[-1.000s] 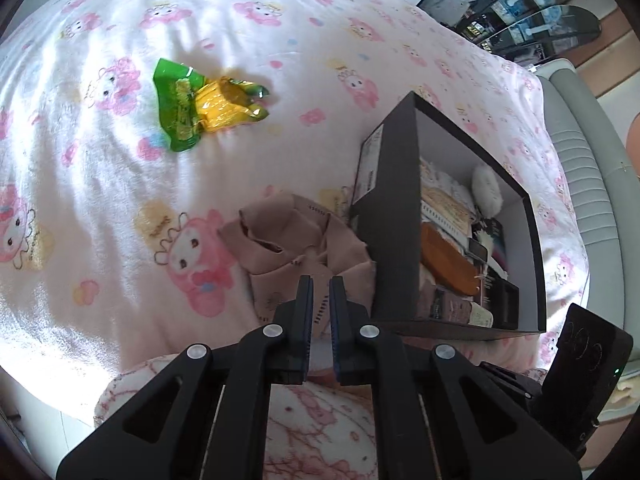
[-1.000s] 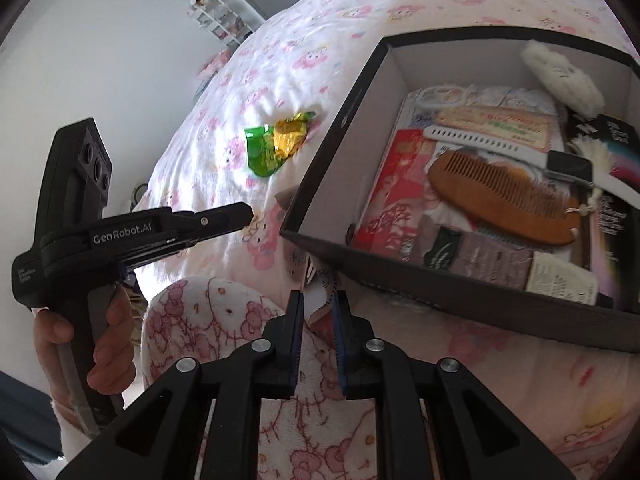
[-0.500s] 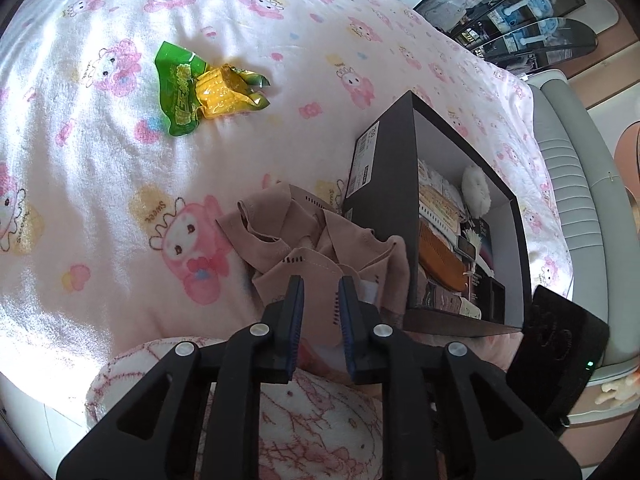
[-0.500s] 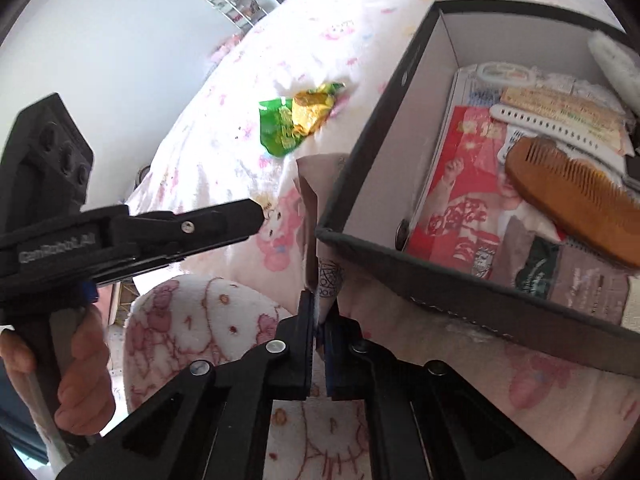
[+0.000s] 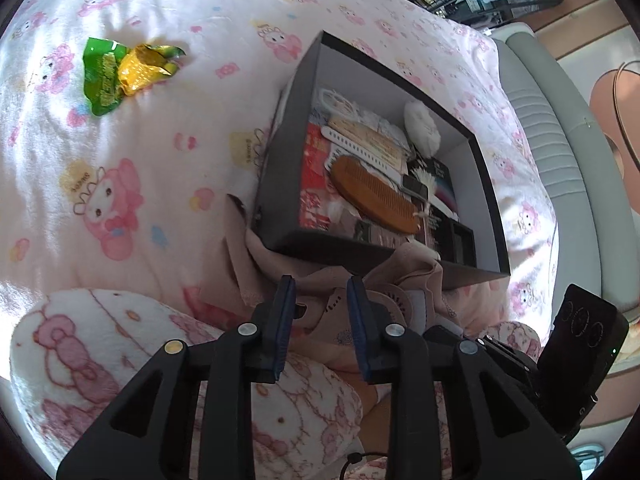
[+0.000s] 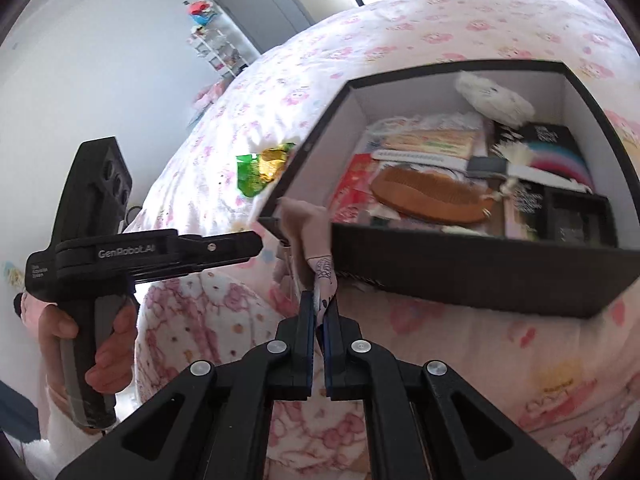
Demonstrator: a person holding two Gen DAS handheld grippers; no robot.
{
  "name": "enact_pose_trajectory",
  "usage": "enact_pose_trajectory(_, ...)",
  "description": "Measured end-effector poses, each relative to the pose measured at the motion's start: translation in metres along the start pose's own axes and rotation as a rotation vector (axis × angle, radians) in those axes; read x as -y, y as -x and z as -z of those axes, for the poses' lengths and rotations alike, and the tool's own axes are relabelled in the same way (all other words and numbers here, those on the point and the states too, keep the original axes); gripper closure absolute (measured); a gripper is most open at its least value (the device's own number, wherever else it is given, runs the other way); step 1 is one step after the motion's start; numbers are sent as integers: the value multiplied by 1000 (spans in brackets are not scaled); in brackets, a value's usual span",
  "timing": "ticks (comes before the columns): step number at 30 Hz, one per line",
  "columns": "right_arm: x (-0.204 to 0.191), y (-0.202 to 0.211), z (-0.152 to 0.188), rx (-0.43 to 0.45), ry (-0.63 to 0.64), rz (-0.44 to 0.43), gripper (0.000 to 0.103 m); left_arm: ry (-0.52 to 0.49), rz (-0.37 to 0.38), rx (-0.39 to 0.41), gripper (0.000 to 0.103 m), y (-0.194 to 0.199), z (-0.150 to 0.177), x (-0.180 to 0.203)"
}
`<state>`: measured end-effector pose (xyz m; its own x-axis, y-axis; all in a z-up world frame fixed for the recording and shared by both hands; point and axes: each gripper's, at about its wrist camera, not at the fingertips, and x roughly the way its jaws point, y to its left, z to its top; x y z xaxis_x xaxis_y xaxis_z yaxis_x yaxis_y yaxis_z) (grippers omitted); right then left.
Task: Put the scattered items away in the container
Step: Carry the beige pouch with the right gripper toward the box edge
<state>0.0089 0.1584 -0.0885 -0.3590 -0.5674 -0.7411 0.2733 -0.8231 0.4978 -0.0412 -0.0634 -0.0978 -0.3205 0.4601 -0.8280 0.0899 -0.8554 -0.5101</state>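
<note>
A black box (image 5: 292, 136) with white inner walls sits on the pink bed; it also shows in the right wrist view (image 6: 472, 264). It holds a wooden comb (image 5: 376, 196), a white fluffy item (image 5: 420, 128) and several packets. My right gripper (image 6: 319, 304) is shut on a beige cloth (image 6: 310, 232) and holds it up by the box's near left corner. In the left wrist view the cloth (image 5: 400, 276) drapes at the box's near wall. My left gripper (image 5: 320, 284) is open just in front of it. A green and yellow snack packet (image 5: 120, 72) lies far left on the bed.
A Hello Kitty fleece (image 5: 120, 360) covers the person's lap below both grippers. A grey padded bed edge (image 5: 560, 152) runs along the right. A shelf with small things (image 6: 216, 48) and a grey door stand far behind the bed.
My right gripper has closed on the beige cloth and lifted it toward the box's corner. My left gripper has opened wider and let the cloth go.
</note>
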Motion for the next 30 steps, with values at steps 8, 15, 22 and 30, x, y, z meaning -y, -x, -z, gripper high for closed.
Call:
enact_pose_trajectory(8, 65, 18, 18, 6, -150, 140, 100, -6, -15, -63, 66, -30, 13, 22)
enact_pose_trajectory(15, 84, 24, 16, 32, -241, 201, 95, 20, -49, -106, 50, -53, 20, 22)
enact_pose_trajectory(22, 83, 4, 19, -16, -247, 201, 56, -20, -164, -116, 49, -76, 15, 25)
enact_pose_trajectory(30, 98, -35, 20, -94, -288, 221, 46, -37, -210, -130, 46, -105, 17, 25)
